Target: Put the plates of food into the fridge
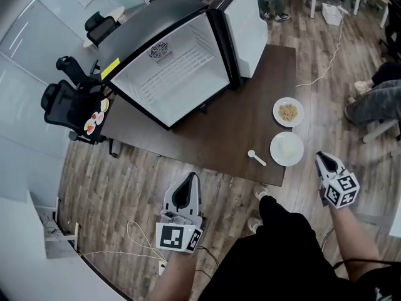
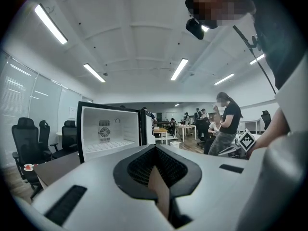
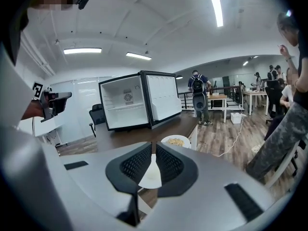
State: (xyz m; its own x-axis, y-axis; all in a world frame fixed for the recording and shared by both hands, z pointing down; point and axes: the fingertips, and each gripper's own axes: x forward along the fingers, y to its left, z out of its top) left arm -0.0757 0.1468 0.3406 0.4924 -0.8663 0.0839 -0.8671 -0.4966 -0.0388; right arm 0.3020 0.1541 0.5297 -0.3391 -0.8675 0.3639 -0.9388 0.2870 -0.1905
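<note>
A dark brown tabletop (image 1: 232, 130) is standing on a pale wood-plank floor (image 1: 125, 187) in an open office. Black office chairs (image 1: 66, 102) are sitting at the left of the head view, and strip lights (image 2: 50, 24) are glowing overhead. A small fridge (image 1: 182, 61) is resting on the tabletop's upper left part, its door (image 1: 245, 27) hanging open. Two white plates are lying near the tabletop's right edge. The upper plate (image 1: 288, 112) is carrying a yellowish crumbly heap, and the lower plate (image 1: 287, 148) is looking pale all over, with a white spoon (image 1: 256, 158) lying just left of it. The left gripper (image 1: 188, 179) and right gripper (image 1: 322, 160) are hovering below the tabletop's lower edge, each with fingers pressed together and empty
</note>
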